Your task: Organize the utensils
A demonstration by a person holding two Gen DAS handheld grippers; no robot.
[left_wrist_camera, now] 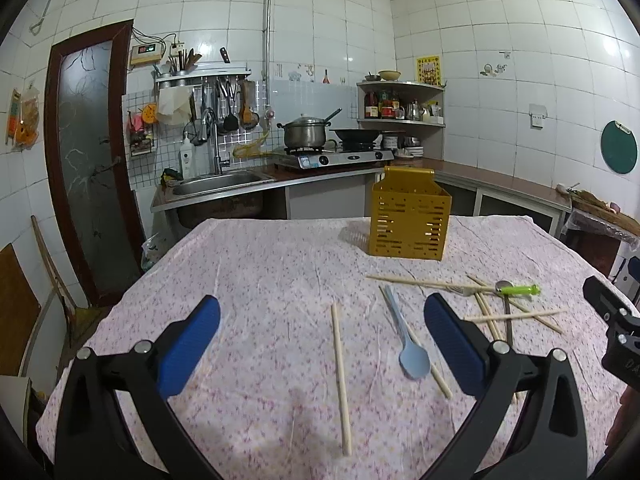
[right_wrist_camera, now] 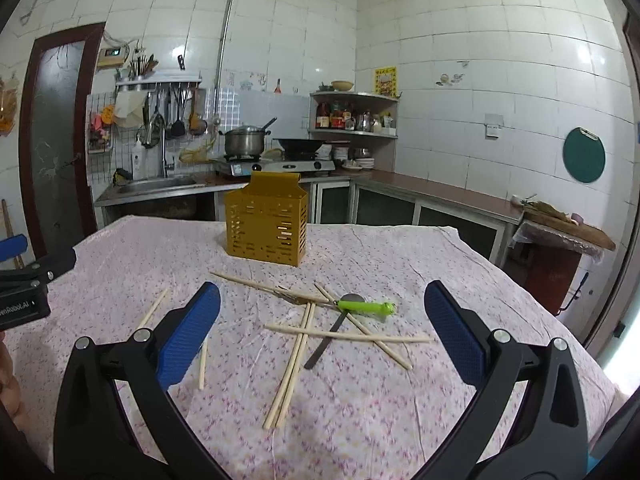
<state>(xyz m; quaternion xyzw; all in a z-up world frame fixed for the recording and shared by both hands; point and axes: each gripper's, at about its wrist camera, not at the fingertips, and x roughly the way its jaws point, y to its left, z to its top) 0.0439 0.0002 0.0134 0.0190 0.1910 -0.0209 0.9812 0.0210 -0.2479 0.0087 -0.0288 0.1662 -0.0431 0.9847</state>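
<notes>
Readable text is scarce.

Right wrist view: the black body of the left hand-held gripper, at the left edge, carries white lettering cut off by the frame; legible part reads "Robot.AI".

Left wrist view: the black body of the right hand-held gripper, at the right edge, shows pale letters, roughly "DA", the rest out of frame.

Yellow poster on the tiled wall by the corner shelf: print present, too small to read.

Wall-mounted box beside the door: red display lit, digits not legible.

Stove front label: blurred.
</notes>
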